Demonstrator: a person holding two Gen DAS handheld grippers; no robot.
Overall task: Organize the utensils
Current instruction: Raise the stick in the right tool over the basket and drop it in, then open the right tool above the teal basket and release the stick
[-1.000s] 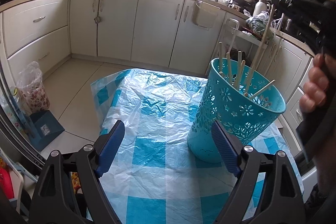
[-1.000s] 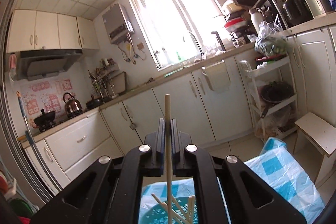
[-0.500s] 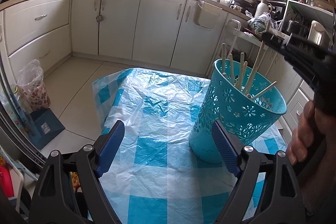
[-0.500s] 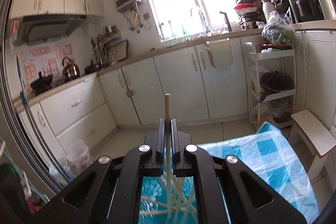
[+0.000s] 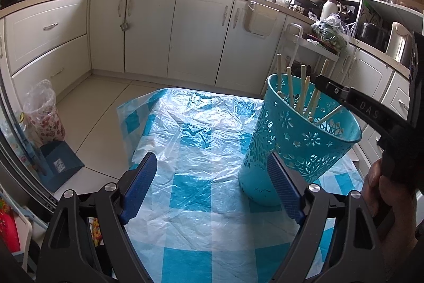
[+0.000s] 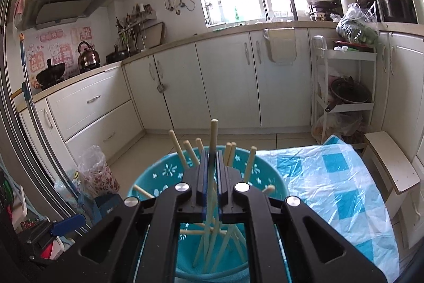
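Note:
A teal perforated basket (image 5: pixel 288 134) stands on a blue-and-white checked plastic sheet (image 5: pixel 198 155) and holds several pale wooden chopsticks (image 5: pixel 290 89). My right gripper (image 6: pixel 211 163) is shut on one chopstick (image 6: pixel 212 139), held upright with its lower end inside the basket (image 6: pixel 164 174). In the left wrist view the right gripper (image 5: pixel 322 84) reaches over the basket's rim from the right. My left gripper (image 5: pixel 212 177) is open and empty, low over the sheet, with its right finger beside the basket's base.
White kitchen cabinets (image 5: pixel 196 39) line the far wall. A bagged bin (image 5: pixel 42 110) and a blue dustpan (image 5: pixel 59 166) stand on the floor at the left. A white shelf trolley (image 6: pixel 344 86) and a small white stool (image 6: pixel 389 163) stand at the right.
My right gripper has come down with the chopstick, so its lower end is now inside the basket. The left gripper has hardly moved.

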